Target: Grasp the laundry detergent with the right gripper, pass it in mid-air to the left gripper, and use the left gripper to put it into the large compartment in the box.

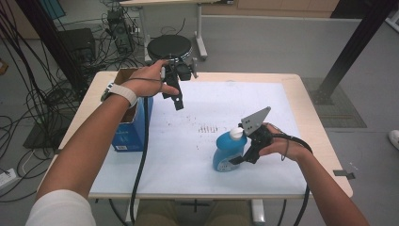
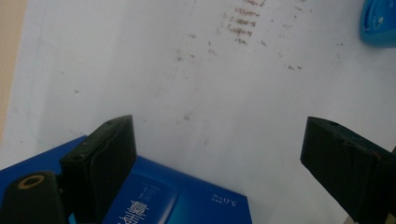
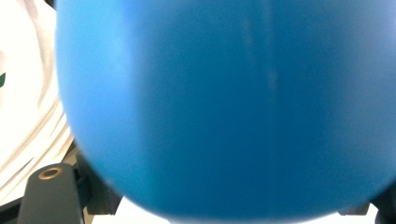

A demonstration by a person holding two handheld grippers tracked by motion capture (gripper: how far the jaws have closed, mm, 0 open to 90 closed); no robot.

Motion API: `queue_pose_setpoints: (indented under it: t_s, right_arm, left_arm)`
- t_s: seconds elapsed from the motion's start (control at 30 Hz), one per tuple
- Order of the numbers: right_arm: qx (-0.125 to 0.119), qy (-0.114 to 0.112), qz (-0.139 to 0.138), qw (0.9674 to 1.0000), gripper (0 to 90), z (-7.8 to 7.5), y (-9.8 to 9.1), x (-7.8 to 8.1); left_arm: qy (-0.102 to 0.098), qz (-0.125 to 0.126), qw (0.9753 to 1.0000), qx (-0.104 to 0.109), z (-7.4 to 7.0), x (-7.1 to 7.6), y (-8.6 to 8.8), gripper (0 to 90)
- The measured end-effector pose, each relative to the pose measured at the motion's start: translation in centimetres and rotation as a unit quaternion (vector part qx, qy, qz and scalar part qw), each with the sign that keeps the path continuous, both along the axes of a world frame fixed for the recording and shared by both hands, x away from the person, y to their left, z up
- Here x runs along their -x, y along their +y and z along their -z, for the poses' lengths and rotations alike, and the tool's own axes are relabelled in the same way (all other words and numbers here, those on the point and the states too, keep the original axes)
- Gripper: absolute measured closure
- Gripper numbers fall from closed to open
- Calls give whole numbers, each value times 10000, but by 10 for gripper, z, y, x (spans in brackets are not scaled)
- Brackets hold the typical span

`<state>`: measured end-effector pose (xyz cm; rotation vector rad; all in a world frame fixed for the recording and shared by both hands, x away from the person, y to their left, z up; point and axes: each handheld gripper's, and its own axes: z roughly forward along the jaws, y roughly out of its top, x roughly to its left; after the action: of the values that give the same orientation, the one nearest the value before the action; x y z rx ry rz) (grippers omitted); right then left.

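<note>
Blue plastic crowds the right gripper view: the bottle (image 3: 224, 107) sits so close between the black jaws that its surface is a blur, and just a jaw base shows at the lower left and a sliver at the lower right. From the high view the bottle (image 1: 229, 151) stands upright on the white sheet (image 1: 188, 150) toward the table's right side, white cap up, with the right gripper (image 1: 247, 153) set against its right flank at the lower body. Its jaws reach around the bottle, but the pads themselves are hidden behind it or out of frame, so I cannot tell whether they press on it or merely bracket it. The left gripper (image 1: 175, 96) hangs above the far left part of the sheet, tilted down, near the blue box (image 1: 129, 132) at the table's left edge. In the left gripper view its jaws stand wide apart with nothing between them, just the stained sheet (image 2: 210, 102) below; a corner of the box (image 2: 187, 200) lies under the left-hand jaw, and an edge of the bottle (image 2: 379, 23) is cut off at the top right corner. The box's print is too blurred to read.
</note>
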<state>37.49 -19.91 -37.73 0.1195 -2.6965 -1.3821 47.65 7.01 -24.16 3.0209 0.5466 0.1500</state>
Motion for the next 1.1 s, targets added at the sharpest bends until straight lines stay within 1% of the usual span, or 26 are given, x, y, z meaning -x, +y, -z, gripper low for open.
queue_pose_setpoints:
  t_s: [0.2, 0.47, 0.83, 1.1]
  right_arm:
    - [-20, 4, -70, 10000, 196, 2, 0, 0]
    - [-107, 10, -106, 9999, 233, 2, 0, 0]
    - [-137, -4, -163, 9998, 271, 5, 1, -1]
    - [-149, 6, -122, 9998, 265, 6, -1, -1]
  left_arm:
    - [0, -12, 10000, -20, 0, 0, 1, 110]
    - [-7, -5, 10000, -8, 0, 0, 1, 110]
    - [-7, -12, 10000, -9, -1, 1, 0, 110]
    - [-1, -16, 10000, -18, -1, 1, 0, 110]
